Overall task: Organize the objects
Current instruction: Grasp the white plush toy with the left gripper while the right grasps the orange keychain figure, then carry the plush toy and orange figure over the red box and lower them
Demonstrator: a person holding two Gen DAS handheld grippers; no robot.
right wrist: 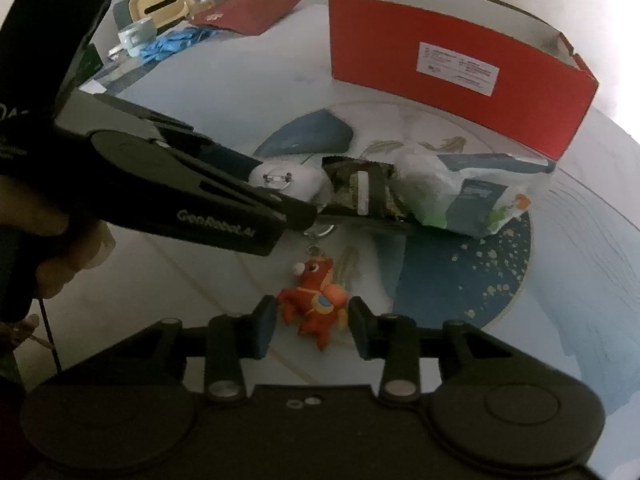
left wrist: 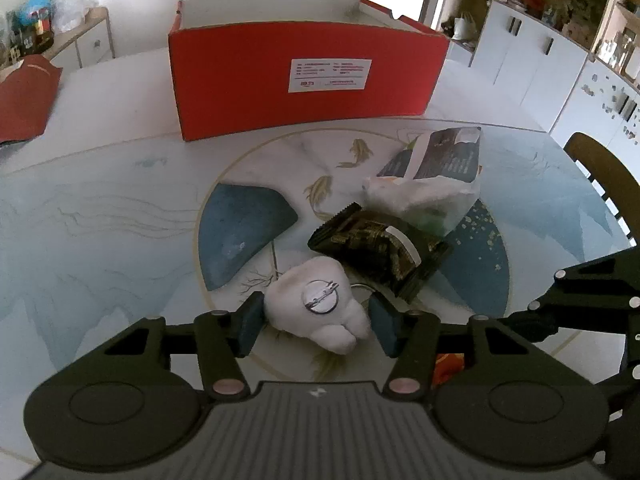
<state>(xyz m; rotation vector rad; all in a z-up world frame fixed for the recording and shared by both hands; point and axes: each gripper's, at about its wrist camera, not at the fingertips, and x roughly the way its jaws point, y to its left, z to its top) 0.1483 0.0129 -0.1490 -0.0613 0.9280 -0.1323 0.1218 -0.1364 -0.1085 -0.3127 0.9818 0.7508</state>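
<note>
A white plush tooth (left wrist: pixel 320 312) with a round pin badge on it lies on the table between the fingers of my left gripper (left wrist: pixel 318 320), which is open around it. It also shows in the right wrist view (right wrist: pixel 288 180). A red toy horse keychain (right wrist: pixel 316 304) lies between the fingers of my right gripper (right wrist: pixel 312 328), which is open around it. A dark snack packet (left wrist: pixel 376 248) and a white plastic bag with a dark pouch (left wrist: pixel 432 176) lie just beyond the tooth. An open red cardboard box (left wrist: pixel 304 80) stands behind them.
The round table (left wrist: pixel 100 216) has a painted fish and blue pattern. A red envelope (left wrist: pixel 24 96) lies at far left. A cup, blue gloves (right wrist: pixel 172 44) and a tissue box sit at the far left edge. A chair back (left wrist: pixel 600 176) is at right.
</note>
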